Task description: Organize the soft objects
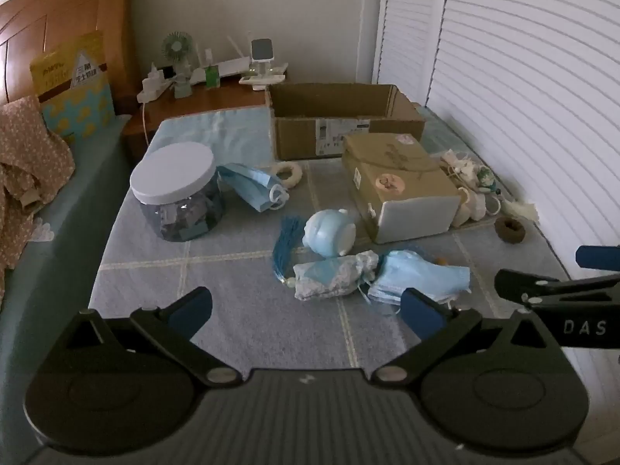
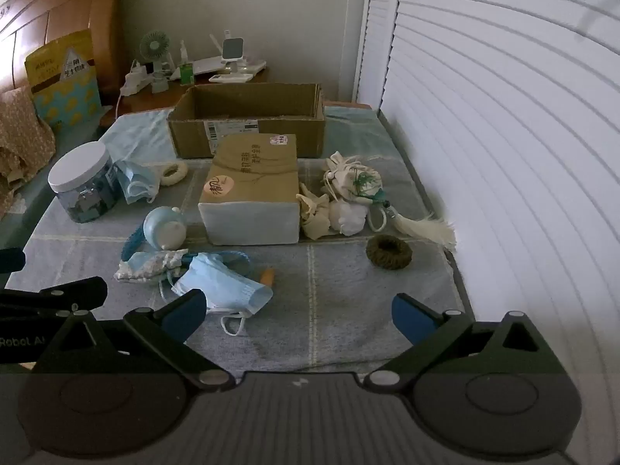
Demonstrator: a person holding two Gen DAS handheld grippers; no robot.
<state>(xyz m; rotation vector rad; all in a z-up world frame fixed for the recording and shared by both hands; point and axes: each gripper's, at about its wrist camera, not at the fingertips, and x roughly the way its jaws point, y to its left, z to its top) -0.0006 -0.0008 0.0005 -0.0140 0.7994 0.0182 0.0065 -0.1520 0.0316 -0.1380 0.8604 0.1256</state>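
Soft things lie on a checked blue mat (image 1: 240,271). A stack of blue face masks (image 1: 420,277) (image 2: 224,286) lies nearest, beside a floral pouch (image 1: 335,275) (image 2: 149,265) with a blue tassel (image 1: 285,242). More masks (image 1: 254,186) (image 2: 135,180), a cream scrunchie (image 1: 288,172) (image 2: 174,174), a brown scrunchie (image 1: 509,228) (image 2: 388,252) and cream drawstring pouches (image 2: 343,197) lie around. An open cardboard box (image 1: 345,116) (image 2: 248,116) stands at the back. My left gripper (image 1: 306,310) and right gripper (image 2: 298,312) are open, empty, hovering above the mat's near edge.
A white-lidded jar (image 1: 178,190) (image 2: 83,184) stands left. A wrapped tissue pack (image 1: 403,186) (image 2: 252,186) and a pale blue round toy (image 1: 329,232) (image 2: 164,228) sit mid-mat. White louvred doors (image 2: 503,155) run along the right. A nightstand (image 1: 201,100) with a fan stands behind.
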